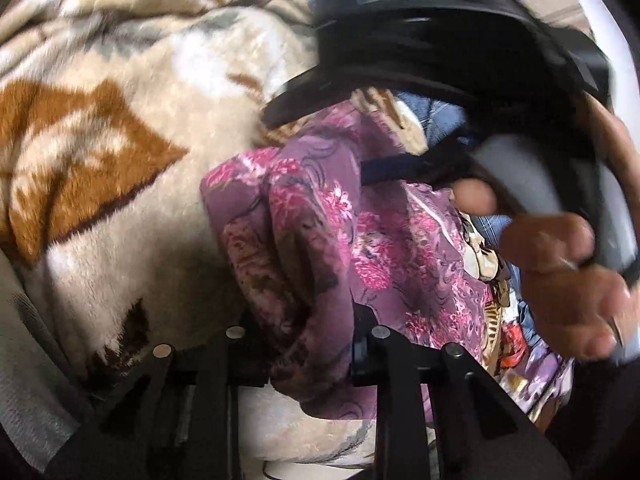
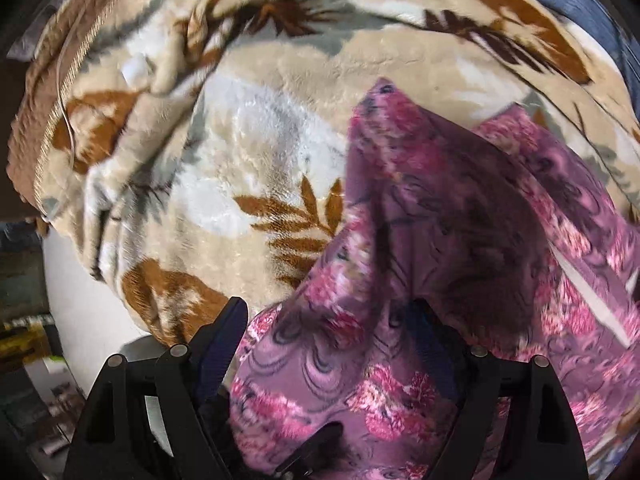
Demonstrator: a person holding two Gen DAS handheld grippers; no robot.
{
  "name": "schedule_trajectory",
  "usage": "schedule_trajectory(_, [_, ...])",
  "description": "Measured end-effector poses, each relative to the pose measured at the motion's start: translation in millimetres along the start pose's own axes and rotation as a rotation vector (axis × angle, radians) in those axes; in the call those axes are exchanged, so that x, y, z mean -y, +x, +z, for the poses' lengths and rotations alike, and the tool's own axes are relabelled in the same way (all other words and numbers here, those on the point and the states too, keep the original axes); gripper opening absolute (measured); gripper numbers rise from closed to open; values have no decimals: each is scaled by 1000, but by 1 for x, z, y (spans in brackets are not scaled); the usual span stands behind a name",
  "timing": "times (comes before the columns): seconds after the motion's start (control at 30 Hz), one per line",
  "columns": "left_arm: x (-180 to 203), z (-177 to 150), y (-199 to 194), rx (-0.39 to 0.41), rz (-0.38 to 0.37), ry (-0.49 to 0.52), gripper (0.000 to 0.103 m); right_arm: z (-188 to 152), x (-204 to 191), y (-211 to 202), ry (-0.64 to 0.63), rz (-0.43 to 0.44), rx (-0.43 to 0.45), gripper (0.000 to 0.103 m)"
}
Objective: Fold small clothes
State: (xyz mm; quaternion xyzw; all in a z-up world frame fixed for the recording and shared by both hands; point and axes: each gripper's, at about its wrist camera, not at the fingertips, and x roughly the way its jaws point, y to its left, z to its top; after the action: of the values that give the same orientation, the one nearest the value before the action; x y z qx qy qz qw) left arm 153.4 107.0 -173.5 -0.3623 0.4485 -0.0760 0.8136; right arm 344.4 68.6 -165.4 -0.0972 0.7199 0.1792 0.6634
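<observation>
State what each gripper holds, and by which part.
Left gripper: pinches a bunched fold of the purple floral garment. Right gripper: open astride it, gripping nothing.

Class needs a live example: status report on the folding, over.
Left gripper shut on cloth. Right gripper open, cloth bunched between its fingers. Cloth unfolded on blanket. Nothing in the way.

The left gripper (image 1: pixel 312 344) pinches cloth at six o'clock. The right gripper (image 2: pixel 332 320) points down, jaws wide; its hand (image 1: pixel 568 280) shows at three o'clock.
</observation>
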Motion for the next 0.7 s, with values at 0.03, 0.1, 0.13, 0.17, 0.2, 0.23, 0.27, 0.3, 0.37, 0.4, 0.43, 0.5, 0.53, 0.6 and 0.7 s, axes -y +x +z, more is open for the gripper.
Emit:
schedule_trajectory(0.03, [6,-1,-3,22,12,33,21,1,-2,2,-11,-14,-10,85])
schedule_trajectory(0.1, [16,-2,-7,61,37,102,20,2,-9,12,-51,-67,-40,84])
schedule_trajectory(0.13, [20,-4,-9,74,44,124,19,1,-12,15,-74,-91,-48,84])
schedule_trajectory(0.17, [24,-5,-10,87,48,142,18,-1,-16,17,-101,-117,-50,83])
schedule_trajectory(0.2, [27,-6,-11,99,49,163,18,-3,-20,19,-128,-146,-47,80])
schedule_trajectory(0.23, [31,-8,-13,113,53,186,18,-7,-25,21,-159,-203,-29,77])
schedule_trajectory(0.27, [35,-9,-14,123,53,200,17,-11,-30,24,-193,-256,-21,69])
schedule_trajectory(0.3, [40,-11,-15,138,39,214,17,-13,-33,25,-220,-280,-16,63])
schedule_trajectory(0.37, [44,-11,-18,160,11,232,17,-18,-32,16,-226,-326,16,35])
schedule_trajectory(0.4, [45,-11,-21,172,1,239,17,-19,-29,10,-211,-325,30,18])
schedule_trajectory(0.43, [47,-12,-23,187,-4,249,17,-20,-19,-1,-178,-274,53,18])
schedule_trajectory(0.5, [52,-19,-32,219,-9,300,17,-28,-1,-24,-131,-175,118,16])
schedule_trajectory(0.53, [57,-22,-35,231,-13,325,17,-35,6,-35,-119,-132,155,15])
schedule_trajectory(0.6, [69,-32,-43,264,-21,390,17,-56,22,-60,-96,-50,241,15])
schedule_trajectory(0.7, [93,-45,-56,293,2,496,17,-90,49,-99,-59,59,374,14])
